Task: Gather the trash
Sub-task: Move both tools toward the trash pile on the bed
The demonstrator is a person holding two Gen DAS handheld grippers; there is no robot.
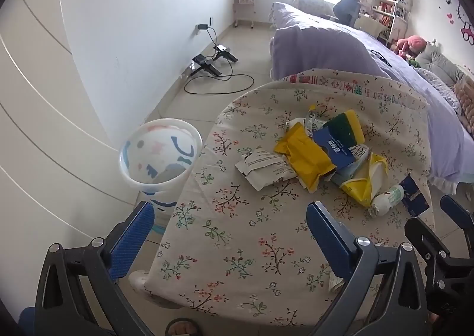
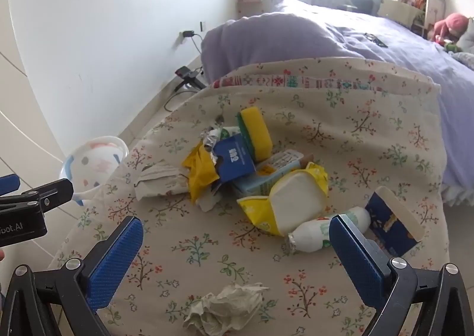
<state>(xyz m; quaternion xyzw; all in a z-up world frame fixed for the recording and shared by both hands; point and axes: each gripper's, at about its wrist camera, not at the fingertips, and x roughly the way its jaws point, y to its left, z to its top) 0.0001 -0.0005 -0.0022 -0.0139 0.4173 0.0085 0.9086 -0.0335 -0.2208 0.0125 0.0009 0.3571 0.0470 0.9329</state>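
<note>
Altogether: one sponge point(image 2: 257, 131), one bottle point(image 2: 326, 231), one tissue point(image 2: 228, 310).

You see trash heaped mid-cloth: sponge point(image 2: 256, 136) yellow-green, tilted atop blue carton point(image 2: 234, 158); crumpled yellow wrapper point(image 2: 200, 171) left; white bottle point(image 2: 320, 232) lying sideways; crumpled tissue point(image 2: 228, 308) apart, near edge; bin point(image 1: 160, 155) upright beside table.

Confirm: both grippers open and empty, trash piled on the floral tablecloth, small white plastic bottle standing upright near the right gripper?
Not upright. The small white plastic bottle lies on its side on the floral tablecloth, as the right wrist view shows. The left gripper and right gripper are open and empty.
</note>
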